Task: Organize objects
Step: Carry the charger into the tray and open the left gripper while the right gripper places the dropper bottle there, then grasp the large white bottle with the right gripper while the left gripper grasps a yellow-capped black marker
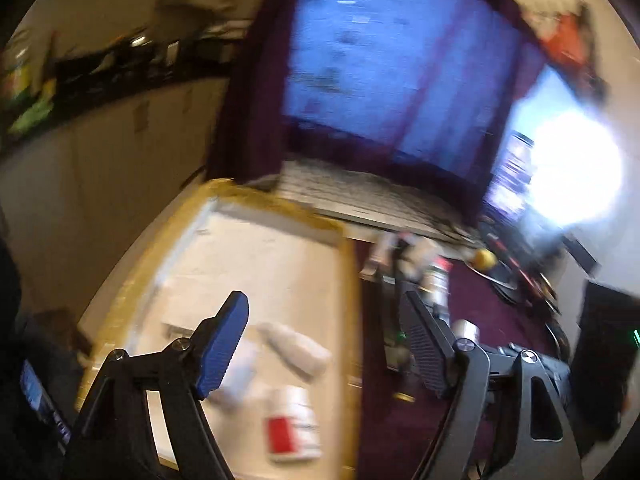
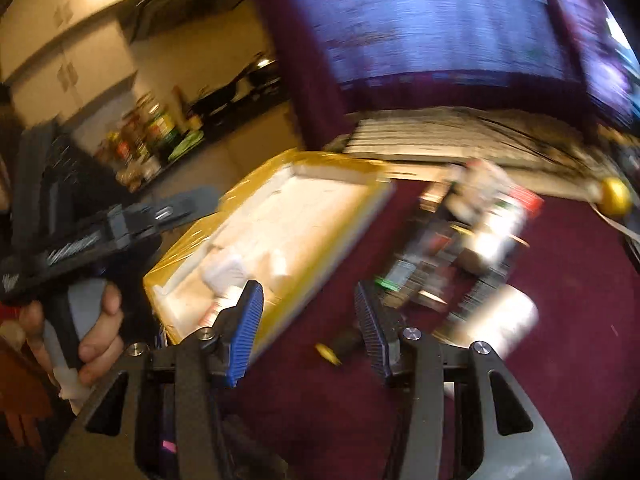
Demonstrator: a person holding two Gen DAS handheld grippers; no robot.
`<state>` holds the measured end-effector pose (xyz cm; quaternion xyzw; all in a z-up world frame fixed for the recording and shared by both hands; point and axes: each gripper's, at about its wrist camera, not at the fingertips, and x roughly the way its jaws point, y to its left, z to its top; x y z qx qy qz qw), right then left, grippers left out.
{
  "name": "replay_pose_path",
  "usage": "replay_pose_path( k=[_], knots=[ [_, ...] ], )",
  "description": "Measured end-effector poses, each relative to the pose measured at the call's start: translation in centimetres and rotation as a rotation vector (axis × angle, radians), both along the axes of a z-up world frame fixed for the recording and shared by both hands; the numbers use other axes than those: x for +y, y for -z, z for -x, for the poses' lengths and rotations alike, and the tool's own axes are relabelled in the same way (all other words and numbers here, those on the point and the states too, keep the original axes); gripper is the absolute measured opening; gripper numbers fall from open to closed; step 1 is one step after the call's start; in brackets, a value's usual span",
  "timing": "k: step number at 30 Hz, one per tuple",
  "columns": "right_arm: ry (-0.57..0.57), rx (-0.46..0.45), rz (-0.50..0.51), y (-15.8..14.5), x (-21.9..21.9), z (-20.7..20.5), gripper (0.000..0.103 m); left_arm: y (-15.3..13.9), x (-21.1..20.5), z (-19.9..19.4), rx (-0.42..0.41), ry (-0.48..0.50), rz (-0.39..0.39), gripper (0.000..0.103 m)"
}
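Note:
Both views are motion-blurred. An open box with a yellow-taped rim holds a white bottle, a red-and-white labelled bottle and another pale item. My left gripper hangs above the box's near right corner, open, with nothing pressed between its pads. In the right wrist view the same box lies left of centre. My right gripper is open over the maroon cloth beside the box. A small dark piece with a yellow tip lies on the cloth under it, untouched.
A heap of mixed bottles and packets sits on the maroon cloth right of the box, with a white cylinder nearer. A yellow ball lies far right. A hand grips the left tool's handle. A lit screen stands behind.

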<state>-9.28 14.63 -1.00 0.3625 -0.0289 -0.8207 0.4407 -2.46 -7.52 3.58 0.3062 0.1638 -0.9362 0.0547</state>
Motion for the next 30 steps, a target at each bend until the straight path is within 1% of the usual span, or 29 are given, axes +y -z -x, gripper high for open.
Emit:
replay_pose_path(
  k=[4,7,9,12,15,19,21,23,27,30],
  knots=[
    [0.147,-0.052,0.001,1.0,4.8,1.0,0.046,0.2,2.8,0.6,-0.013,0.089,0.014,0.072],
    [0.235,-0.089,-0.036,2.1,6.3,2.0,0.046,0.7,4.3,1.2,-0.036,0.125,0.028,0.072],
    [0.260,-0.116,-0.061,2.8,6.3,2.5,0.046,1.4,4.8,1.6,-0.059,0.144,0.037,0.072],
    [0.289,-0.136,-0.077,3.0,6.1,3.0,0.046,2.2,5.8,1.9,-0.088,0.161,0.045,0.072],
    [0.322,-0.132,-0.119,3.2,5.4,3.5,0.046,2.8,6.7,2.2,-0.106,0.173,0.063,0.072],
    [0.349,-0.144,-0.158,4.1,4.2,4.2,0.046,3.1,7.6,2.4,-0.111,0.172,0.105,0.072],
    [0.343,-0.147,-0.175,4.6,3.9,4.1,0.046,3.1,8.0,2.4,-0.107,0.170,0.128,0.072],
    [0.339,-0.132,-0.175,4.5,4.0,3.7,0.042,3.1,8.4,2.6,-0.105,0.179,0.144,0.072],
    [0.310,-0.133,-0.128,4.3,5.3,3.3,0.037,3.3,9.9,3.7,-0.110,0.215,0.197,0.072],
    [0.321,-0.109,-0.133,4.0,6.0,2.9,0.035,3.9,10.9,5.3,-0.142,0.246,0.213,0.067]
  ],
)
